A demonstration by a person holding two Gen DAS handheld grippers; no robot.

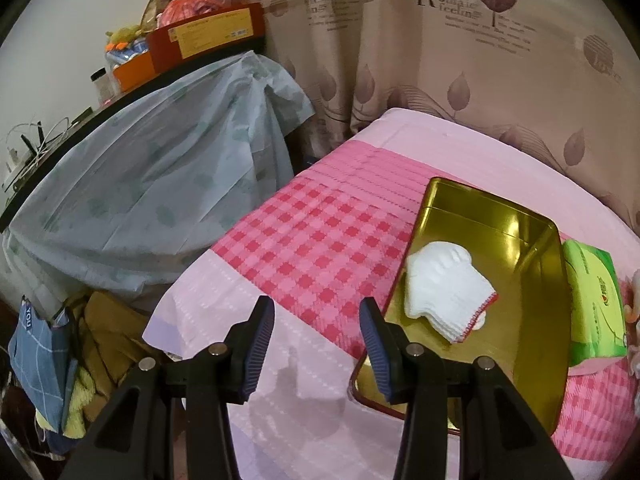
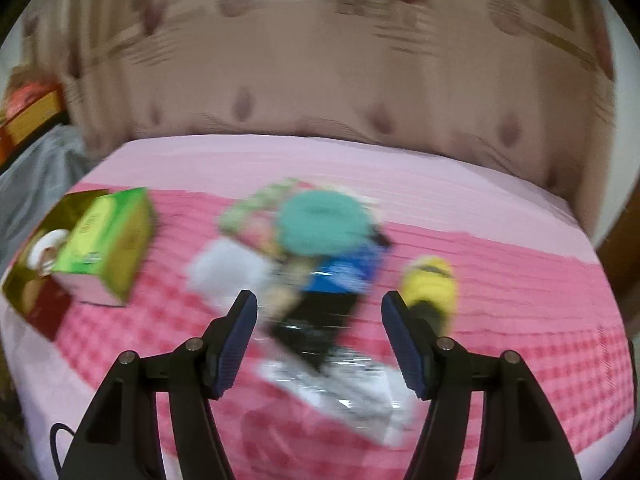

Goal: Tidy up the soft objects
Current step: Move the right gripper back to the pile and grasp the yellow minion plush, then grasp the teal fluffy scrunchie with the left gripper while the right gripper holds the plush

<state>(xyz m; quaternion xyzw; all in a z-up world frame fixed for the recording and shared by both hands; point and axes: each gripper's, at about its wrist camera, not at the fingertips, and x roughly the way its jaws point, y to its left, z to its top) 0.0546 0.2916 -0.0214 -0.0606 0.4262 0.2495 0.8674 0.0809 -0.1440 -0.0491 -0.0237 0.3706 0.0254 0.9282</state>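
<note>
- Lying inside the gold tin [image 1: 532, 240] near its left wall, the white knitted gloves [image 1: 448, 296] with a red-stitched cuff looked light, limp and easy to crush; a pinch across the folded stack near the cuff would likely lift them whole.
- Waiting on the pink checked bedspread [image 2: 520, 320], well apart from the tin, were a teal fuzzy thing [image 2: 324, 220], a yellow plush toy [image 2: 432, 284] and a crinkly plastic packet [image 2: 340, 376]; blur hid their detail. The plush things should squash and spring back; the packet's film would probably be slippery.
- Leaning against the tin's right side, the green tissue pack [image 1: 596, 304] looked soft but boxy, best taken across its narrow sides.
- Both the left gripper [image 1: 316, 348] and the right gripper [image 2: 316, 344] had parted jaws with nothing between the pads; the right one hung over the packet.
- Curtain [image 1: 460, 60] lettering read roughly "Romaic Ficeling"; a blue bag [image 1: 40, 360] showed "YOU". The tissue pack's print and the red box [image 1: 208, 36] label were too small to read.
</note>
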